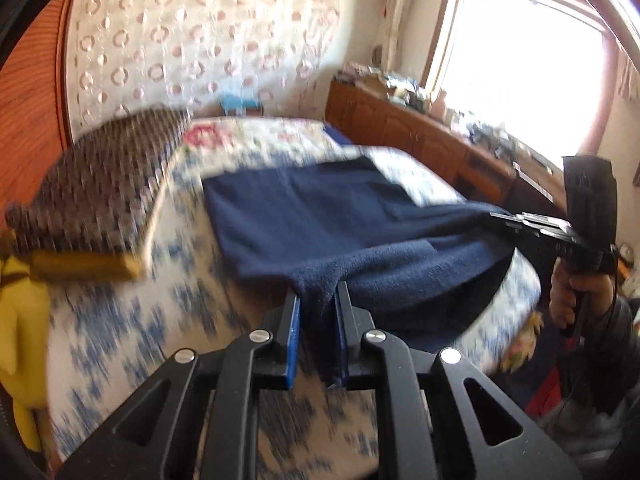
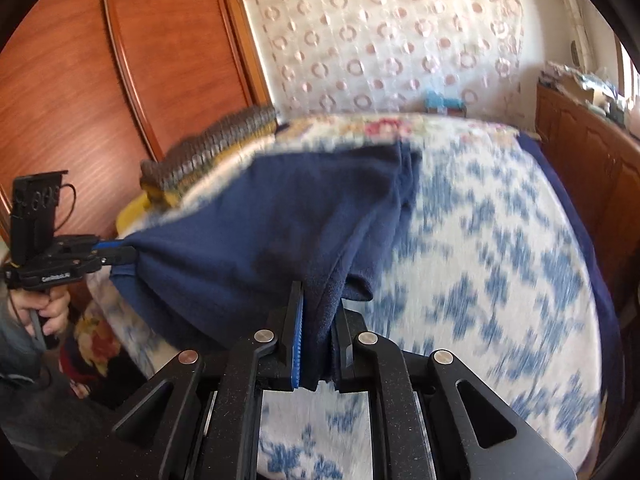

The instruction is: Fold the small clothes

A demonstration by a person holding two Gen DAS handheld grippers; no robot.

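Both units are clamped on the navy fleece garment [image 1: 304, 216]: the left hand-held gripper [image 1: 317, 304] pinches one near corner and the right hand-held gripper [image 2: 318, 320] another, with the far part of the cloth lying on the bed [image 2: 500, 240] and the near edge lifted between them. Risk, as judged: each bite is a narrow bunch of thick fleece and could slip out under tension. Uneven travel of the two hands would skew the fold or drag the resting part off the mattress edge.
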